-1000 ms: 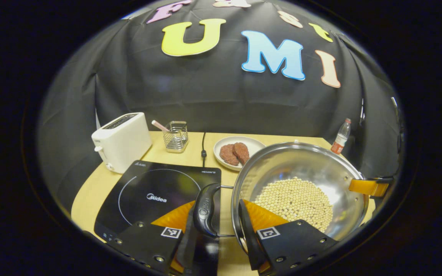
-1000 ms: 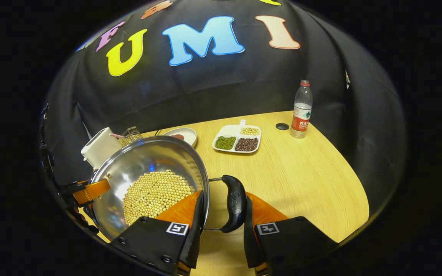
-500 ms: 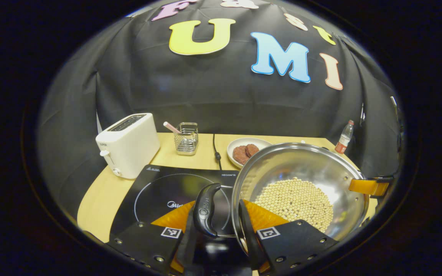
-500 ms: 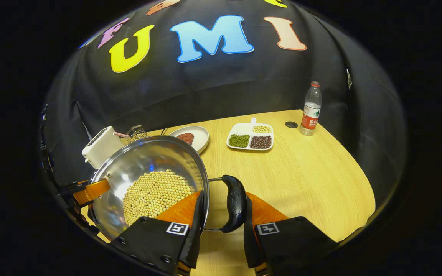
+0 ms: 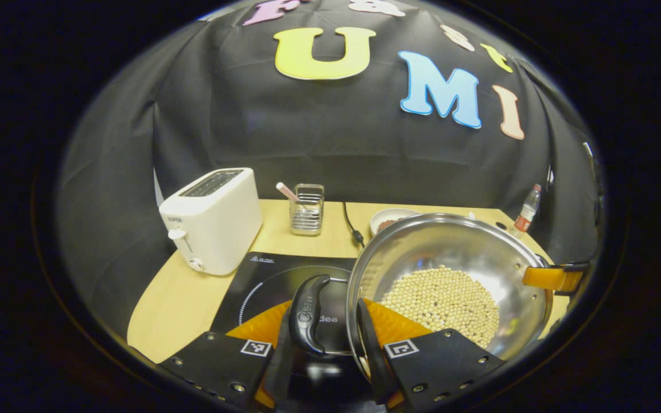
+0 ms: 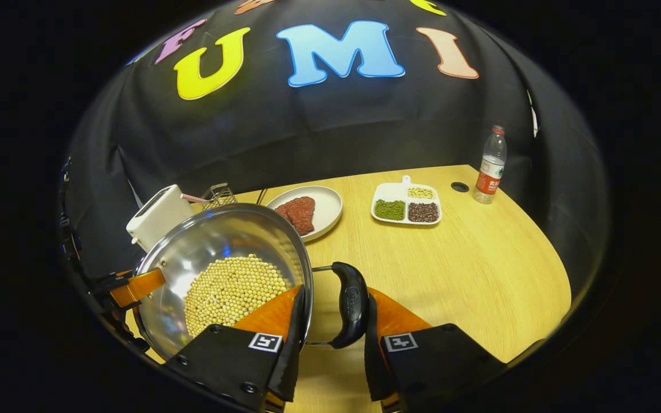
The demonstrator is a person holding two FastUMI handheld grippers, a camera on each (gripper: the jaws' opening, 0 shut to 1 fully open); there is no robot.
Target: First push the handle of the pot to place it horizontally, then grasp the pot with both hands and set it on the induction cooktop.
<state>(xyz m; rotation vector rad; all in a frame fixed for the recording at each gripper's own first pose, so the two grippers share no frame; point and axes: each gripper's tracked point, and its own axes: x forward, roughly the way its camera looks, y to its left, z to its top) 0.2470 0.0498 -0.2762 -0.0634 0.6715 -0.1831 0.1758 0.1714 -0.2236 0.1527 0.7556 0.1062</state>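
Pot point(image 5: 451, 269) of steel, holding a layer of pale round beans point(image 5: 442, 298), is carried between my two grippers, above the counter point(image 6: 468, 269). My left gripper point(image 5: 330, 344) is pinched on the pot's left black loop handle point(image 5: 307, 312): one finger lies outside the loop, the other against the pot wall just inside the rim. My right gripper point(image 6: 330, 338) pinches the opposite black handle point(image 6: 353, 304) the same way, one finger under the rim, one outside the loop. In the right gripper view the far gripper's finger shows at the pot's other side.

In the left gripper view the induction cooktop point(image 5: 267, 281) lies directly below the left handle and the pot's near-left part; whether the pot touches the glass, I cannot tell.

Toward the back edge of the counter: white toaster point(image 5: 213, 218) at the back left, wire holder point(image 5: 306, 209) beside it, black cord point(image 5: 350, 223), plate with meat patties point(image 6: 307, 209), divided dish of beans point(image 6: 406, 205), water bottle point(image 6: 491, 166) near the back right corner.
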